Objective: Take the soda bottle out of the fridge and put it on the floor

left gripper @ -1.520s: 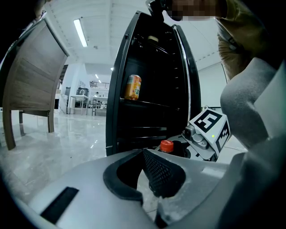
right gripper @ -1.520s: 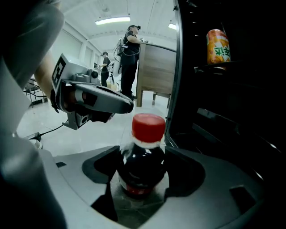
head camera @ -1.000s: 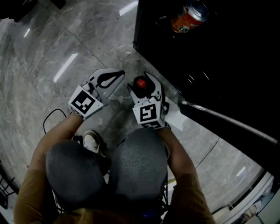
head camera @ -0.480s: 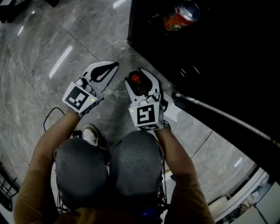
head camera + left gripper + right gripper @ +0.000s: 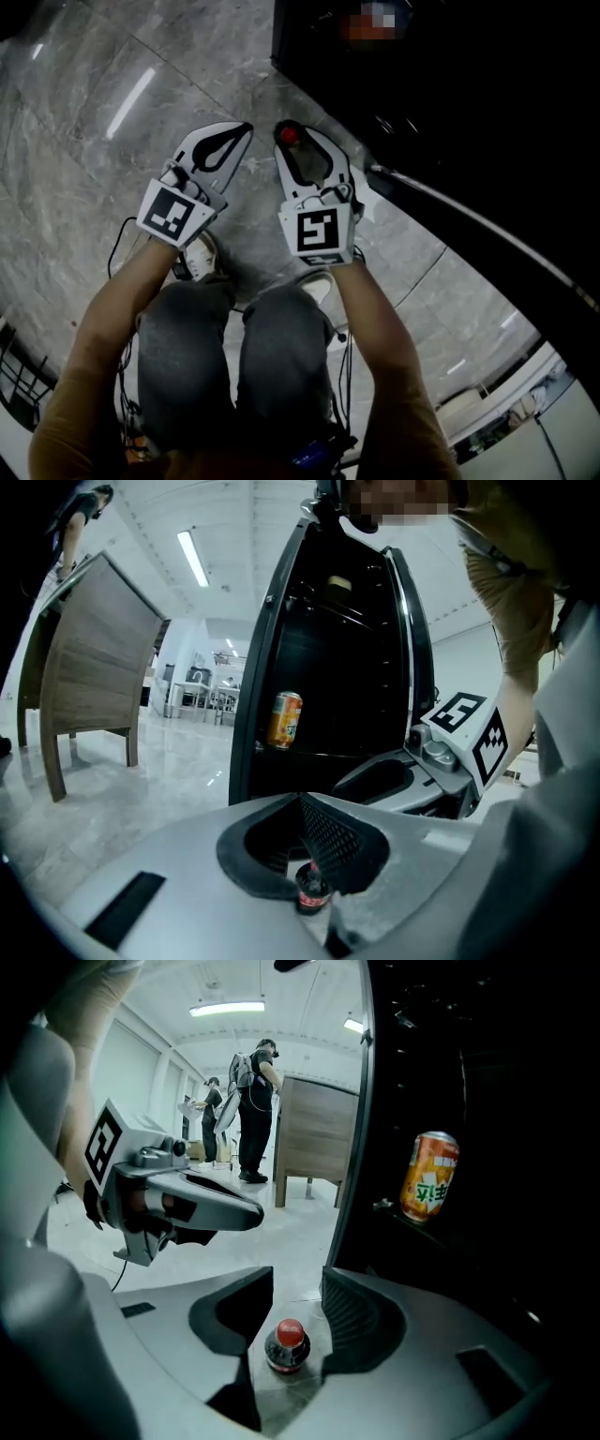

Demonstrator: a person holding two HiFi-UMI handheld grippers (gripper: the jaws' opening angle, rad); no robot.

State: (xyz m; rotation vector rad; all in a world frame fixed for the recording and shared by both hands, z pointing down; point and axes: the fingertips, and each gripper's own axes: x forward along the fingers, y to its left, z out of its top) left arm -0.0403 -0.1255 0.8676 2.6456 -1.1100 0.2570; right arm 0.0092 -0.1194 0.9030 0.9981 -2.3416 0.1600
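Hanging at the left above the polished grey marble floor (image 5: 84,103), the left gripper (image 5: 242,129) has its jaws pressed together with nothing in them. Just right of it, the small dark soda bottle with a red cap (image 5: 286,1346) stands upright on the floor, out of the fridge and close to its front corner, so the task looks done.

The right gripper (image 5: 297,1279) is directly over the bottle. Its jaws have just been closing and are now half spread. The bottle shows through the gap but sits well below the pads, so nothing is pinched.

Further right is the tall black fridge (image 5: 328,667) with its door open, and an orange drinks can (image 5: 429,1188) remains on a shelf inside.

The main risk is a knock:
- The bottle is narrow and stands on a smooth, glossy floor, near the person's shoes and beneath both tools, so a careless step or a lowered gripper could tip it and send it rolling.
- Shutting the fridge door may be a second hazard, but I cannot tell whether its sweep crosses the spot where the bottle stands.
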